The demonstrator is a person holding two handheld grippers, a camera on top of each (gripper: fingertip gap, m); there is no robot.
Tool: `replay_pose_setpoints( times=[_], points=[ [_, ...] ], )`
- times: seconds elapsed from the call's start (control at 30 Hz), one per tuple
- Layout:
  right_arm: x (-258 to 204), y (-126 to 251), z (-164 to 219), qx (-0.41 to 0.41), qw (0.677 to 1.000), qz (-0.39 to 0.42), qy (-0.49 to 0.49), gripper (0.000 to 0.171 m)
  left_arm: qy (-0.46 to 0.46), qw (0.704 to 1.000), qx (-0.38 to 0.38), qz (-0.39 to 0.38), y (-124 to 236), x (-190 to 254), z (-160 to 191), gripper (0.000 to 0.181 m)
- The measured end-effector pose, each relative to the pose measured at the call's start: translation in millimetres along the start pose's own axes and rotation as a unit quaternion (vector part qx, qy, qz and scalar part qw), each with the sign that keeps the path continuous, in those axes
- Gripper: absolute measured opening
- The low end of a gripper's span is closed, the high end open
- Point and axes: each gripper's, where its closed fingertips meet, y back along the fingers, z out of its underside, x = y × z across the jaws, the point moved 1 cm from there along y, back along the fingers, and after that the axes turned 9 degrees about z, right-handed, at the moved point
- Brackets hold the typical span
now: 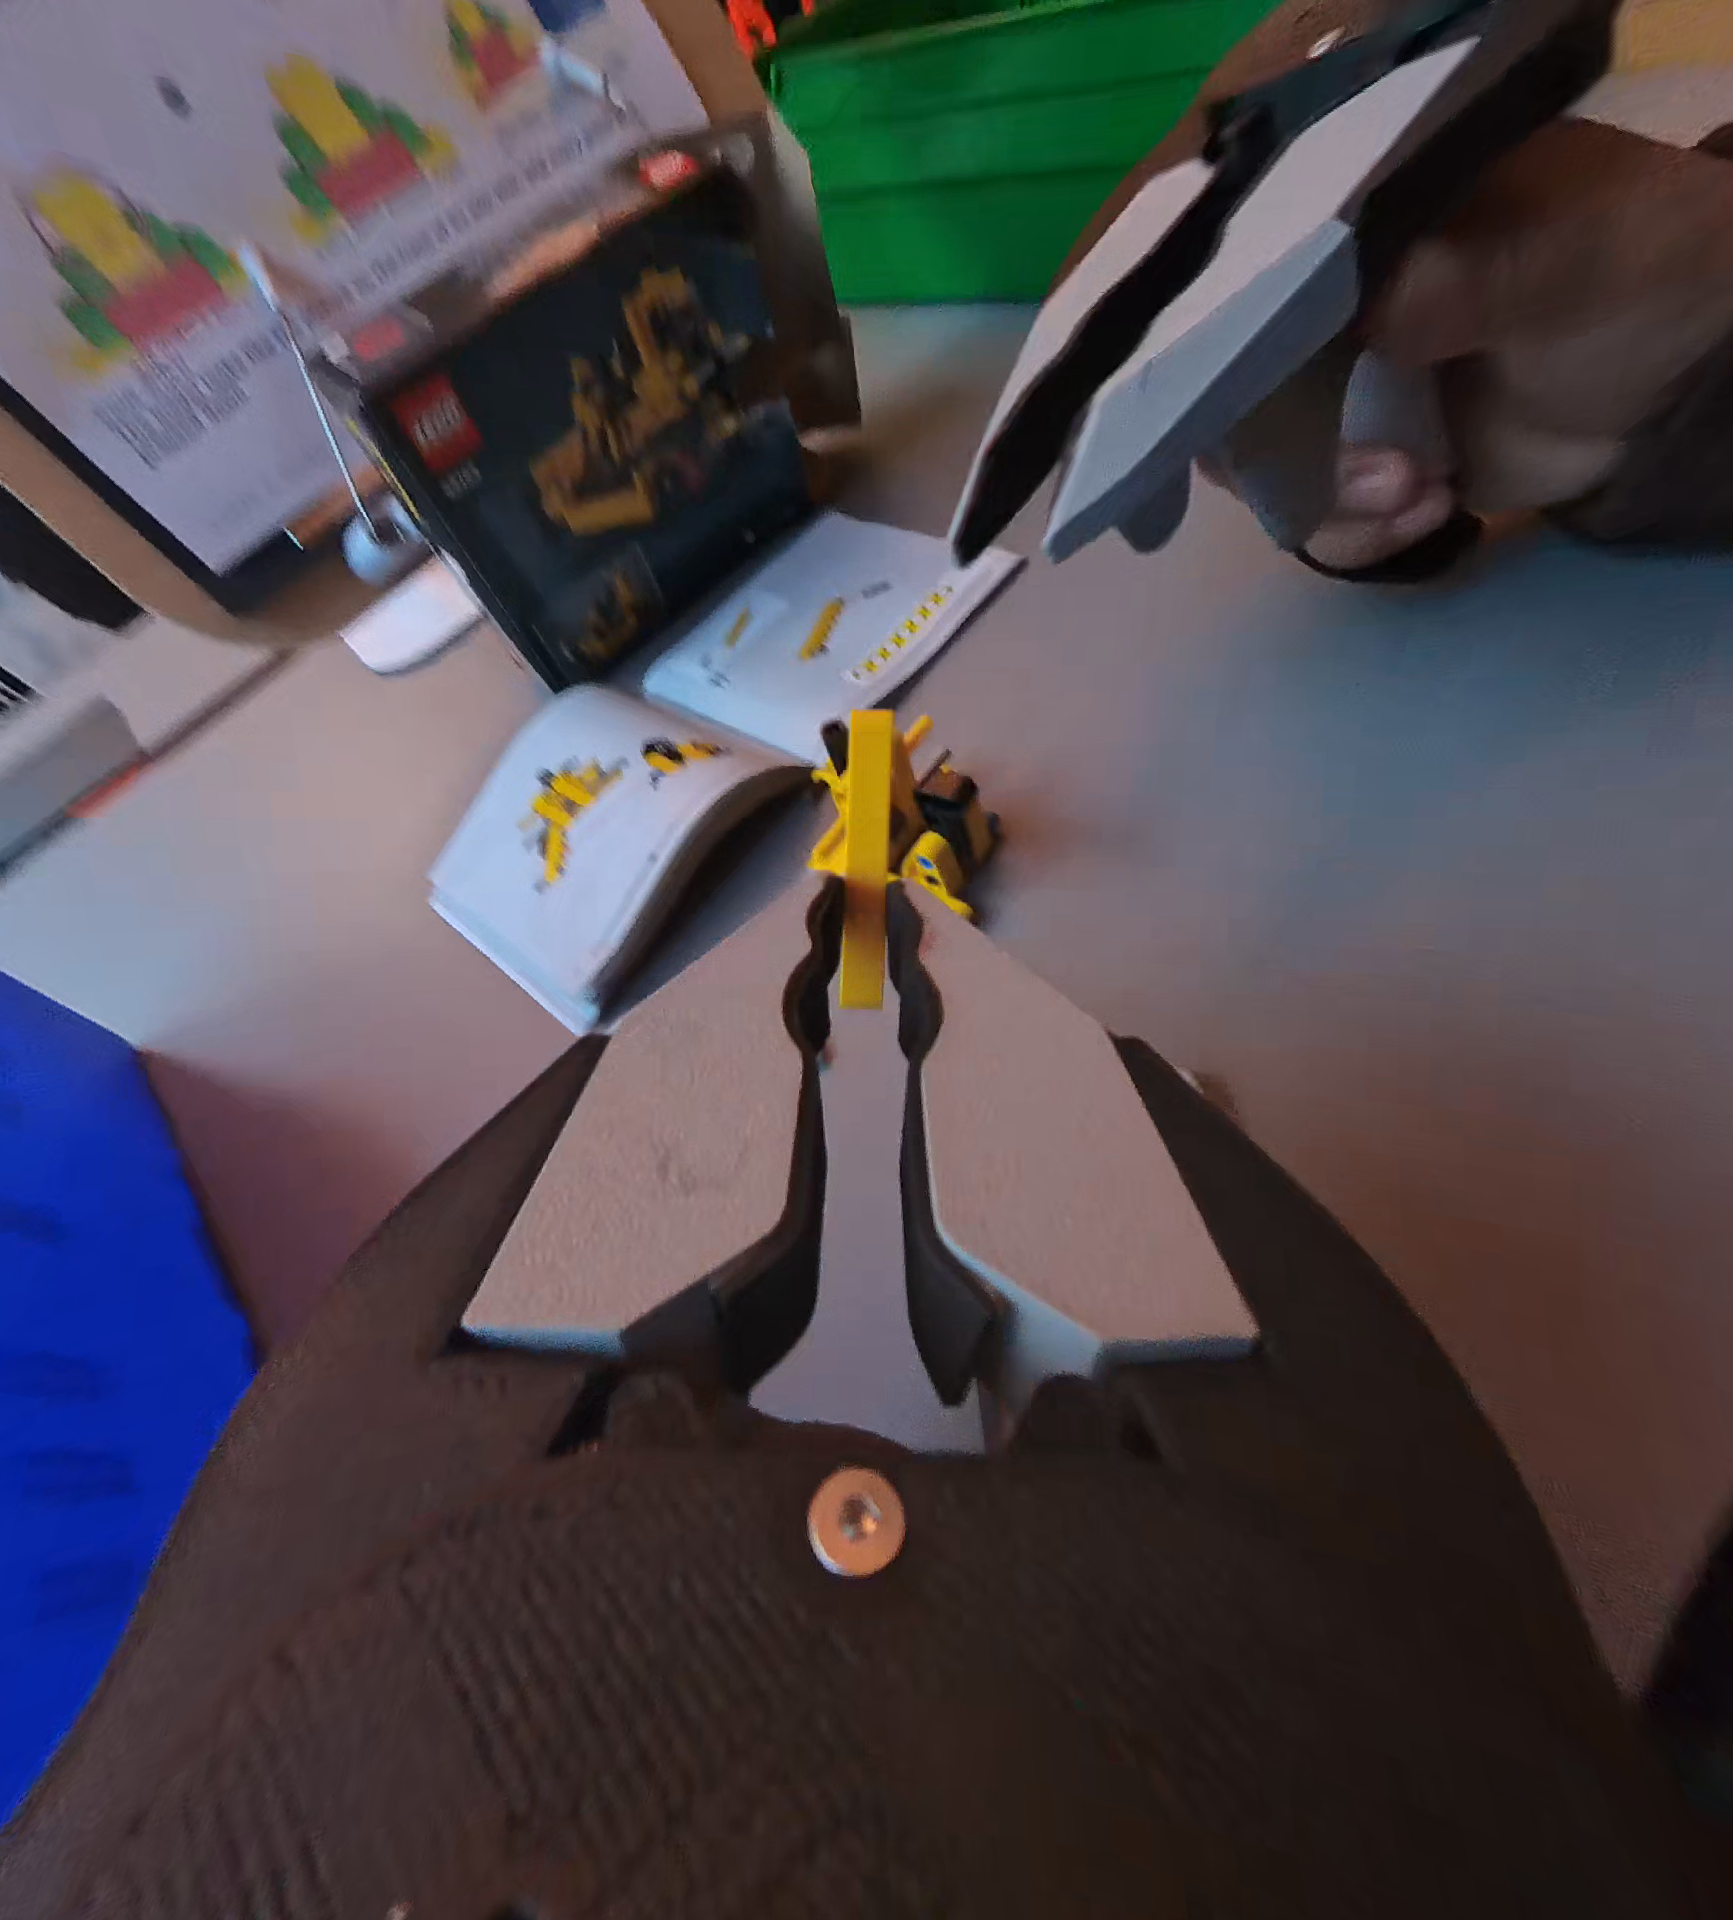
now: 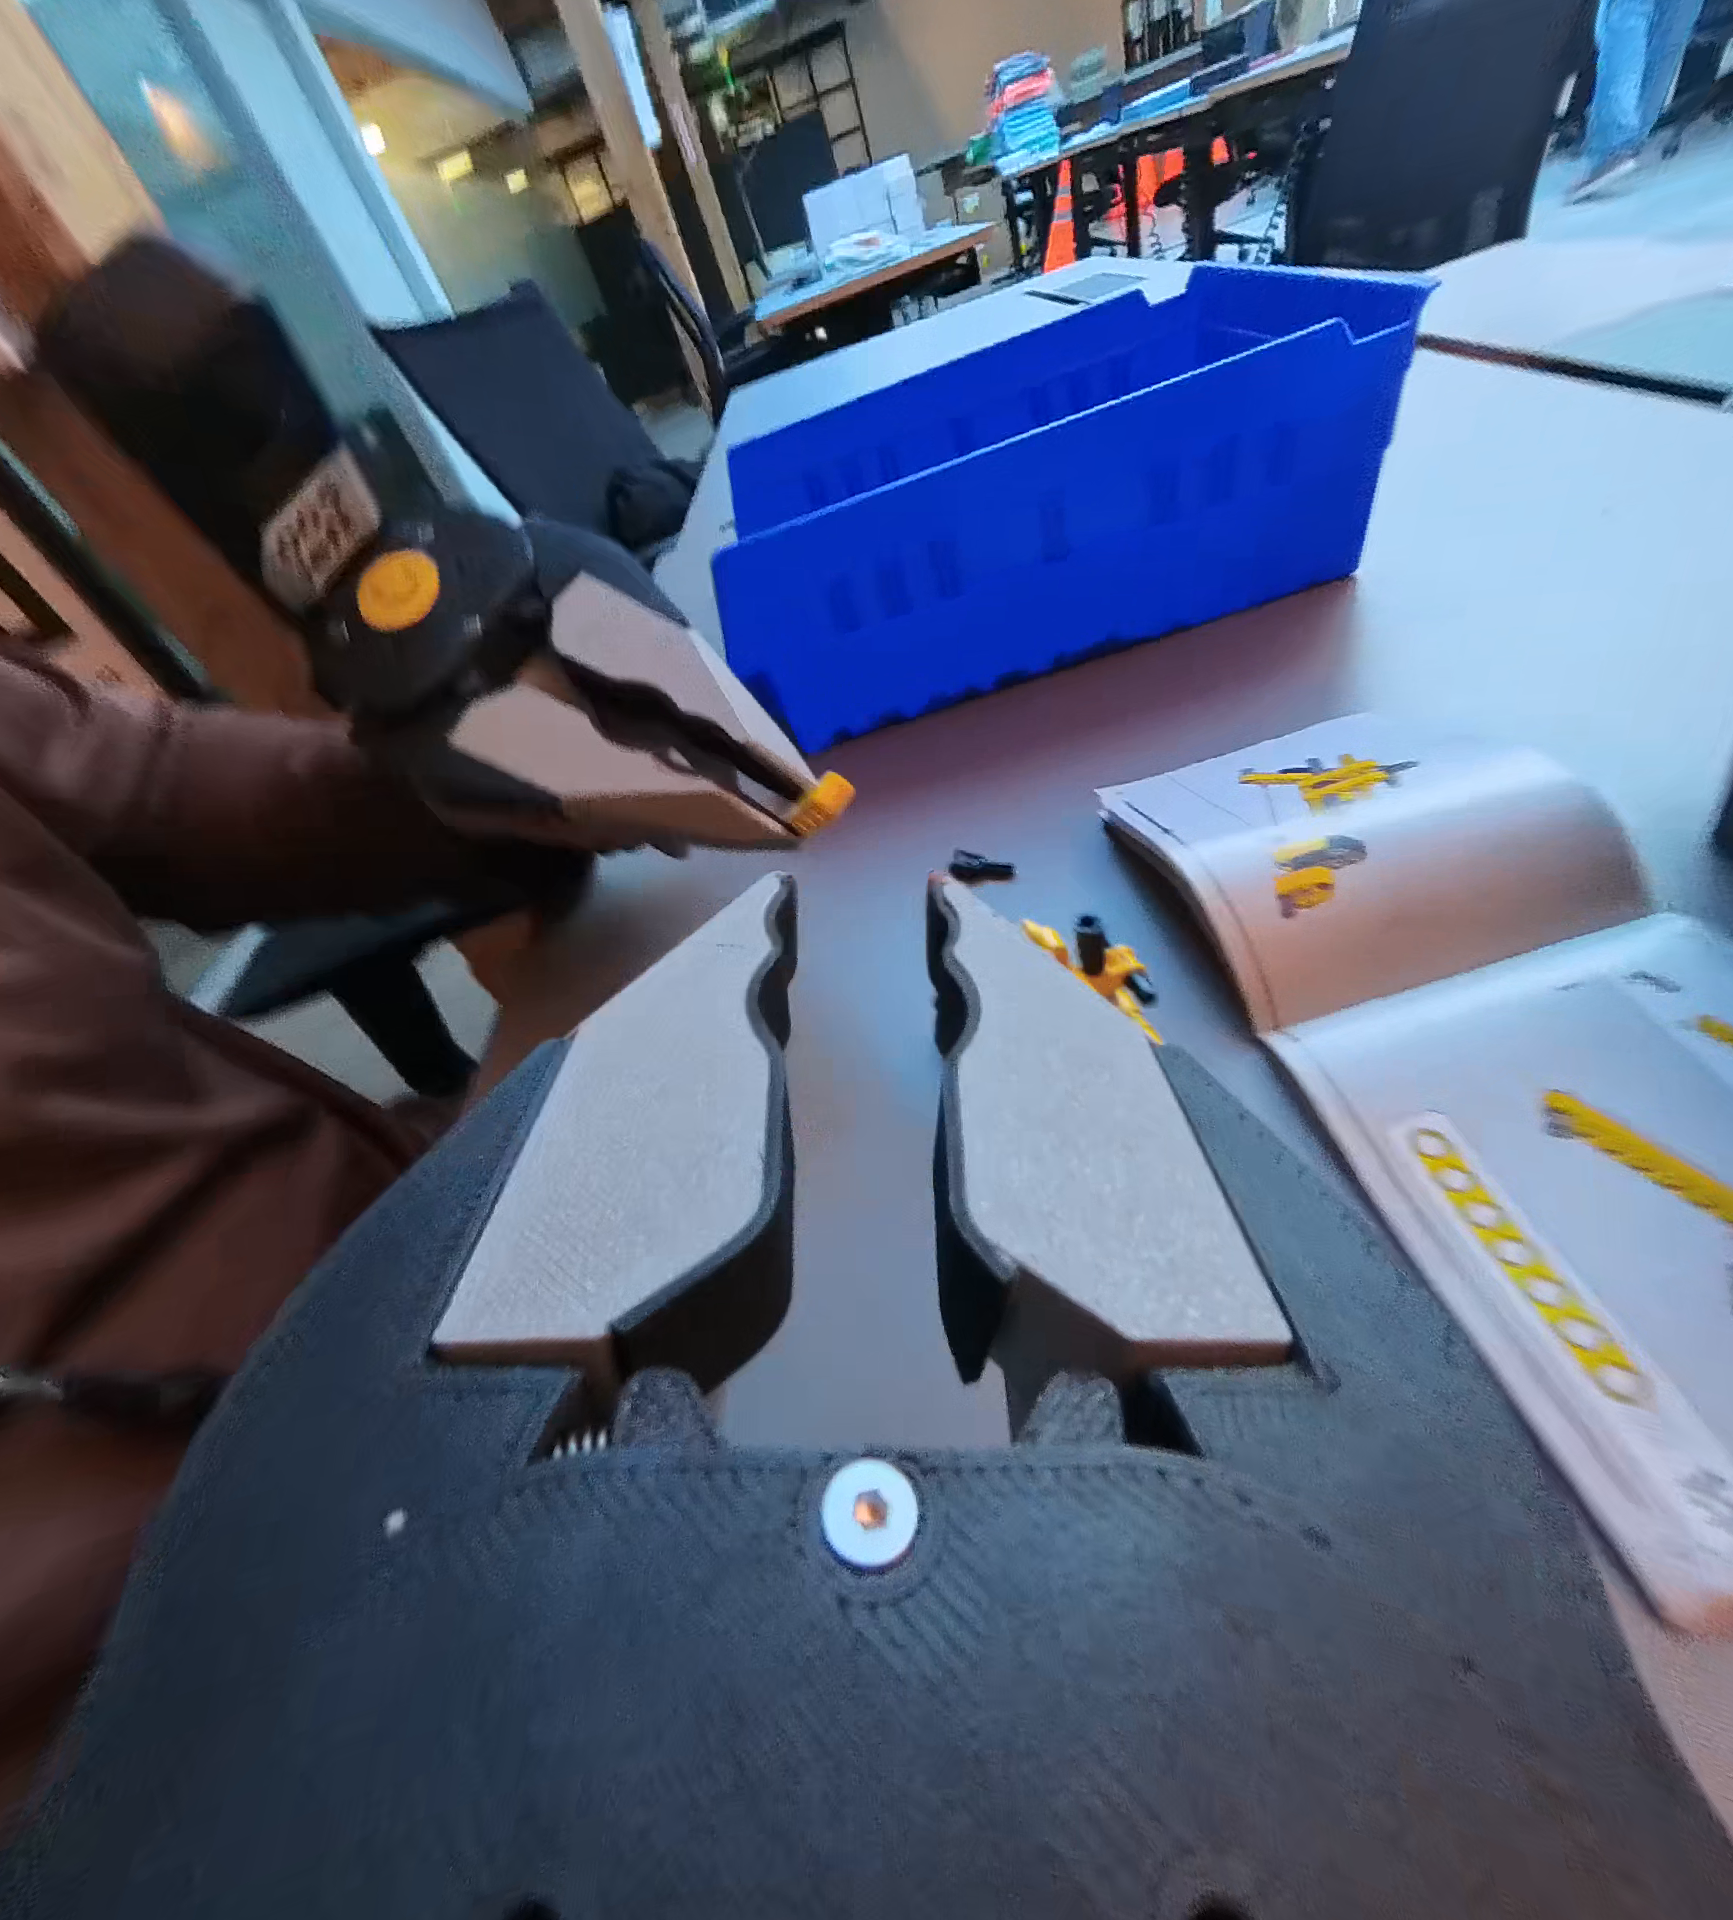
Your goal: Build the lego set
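My left gripper (image 1: 860, 914) is shut on a long yellow beam (image 1: 864, 831) held edge-on above the table. Just beyond it, a small yellow and black partly built model (image 1: 950, 836) sits on the table. In the right wrist view the left gripper (image 2: 805, 808) shows at the left with the yellow beam's end (image 2: 822, 802) at its tip. My right gripper (image 2: 860, 894) is open and empty, low over the table, with the model (image 2: 1101, 961) just right of its right finger and a small black pin (image 2: 981, 864) ahead. The right gripper (image 1: 1013, 545) also shows in the left wrist view.
An open instruction booklet (image 1: 623, 831) (image 2: 1444, 935) lies beside the model. The set's dark box (image 1: 613, 447) stands behind it, before a monitor (image 1: 218, 260). A green bin (image 1: 945, 156) is at the back. A blue bin (image 2: 1049, 520) (image 1: 31, 1351) stands on the table. A brown sleeve (image 2: 114, 935) is at left. My right fingertips sit around 7 centimeters from my left ones.
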Motion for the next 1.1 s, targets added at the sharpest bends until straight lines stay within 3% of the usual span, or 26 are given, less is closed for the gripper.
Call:
replay_pose_setpoints(
  times=[0.17, 0.27, 0.57, 0.73, 0.9, 1.1],
  points=[
    [-8.6, -24.4, -8.1, 0.003, 0.996, -0.007, -0.093, 0.022, -0.091, 0.994, 0.051, -0.023, -11.7, 3.5, -17.2, 0.005],
    [-9.8, -33.1, -5.0, -0.01, 0.997, 0.005, -0.081, 0.005, -0.103, 0.99, 0.086, -0.031, -17.8, -0.5, -27.4, 0.005],
    [-10.6, -33.7, 0.2, -0.013, 0.999, -0.001, -0.037, 0.004, -0.122, 0.988, 0.093, -0.014, -20.4, 1.8, -23.9, 0.005],
    [-12.9, -34.7, 7.7, -0.035, 0.999, 0.009, 0.013, 0.005, 0.0, 0.99, 0.11, 0.09, -17.4, 3.9, -17.5, 0.012],
    [-25.8, -27.7, 7.6, -0.03, 0.998, -0.032, 0.05, 0.005, 0.123, 0.963, 0.107, 0.214, -13.5, 7.8, -11.9, 0.022],
    [-43.5, -28.2, 9.6, -0.033, 0.994, -0.07, 0.071, 0.005, 0.15, 0.932, 0.102, 0.316, -8.2, 32.8, -14.0, 0.008]
  ],
)
